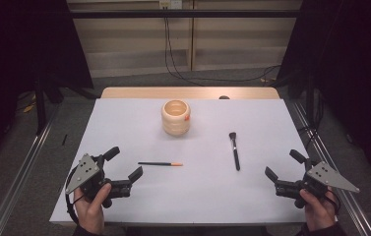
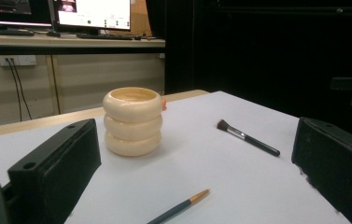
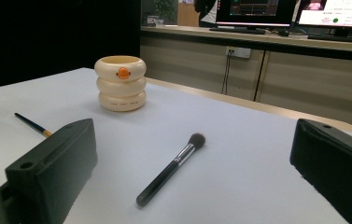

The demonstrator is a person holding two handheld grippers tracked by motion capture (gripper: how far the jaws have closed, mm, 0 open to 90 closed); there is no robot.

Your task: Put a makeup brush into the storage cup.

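Left gripper [image 1: 124,167] held low at the near-left of the table [image 1: 124,206], jaws spread wide and empty, pointing right and slightly far; hand wrapped round the grip from below, grey plate on top.

Just right of those jaws, a thin pencil-like brush [image 1: 160,163], lying flat and crosswise, orange end to the right, apart from the gripper. Probably very light and stiff, slim enough to roll or slip between the jaws; best pinched across the dark shaft near mid-length, jaws brought down either side.

Further off, at centre-far, a cream ringed holder [image 1: 176,117], upright, mouth open, well apart from both brushes. Looks rigid with a smooth finish; probably heavy enough to stay put, yet could tip if nudged at the rim.

Right of centre, a makeup brush [image 1: 234,150], lying lengthwise, bristle head at the far end, black handle toward the near edge. Light, stiff handle, soft head; better gripped on the handle near the ferrule than on the bristles.

Right gripper [image 1: 284,166] at the near-right, jaws likewise wide apart and holding nothing, aimed left toward that handle, hand underneath.
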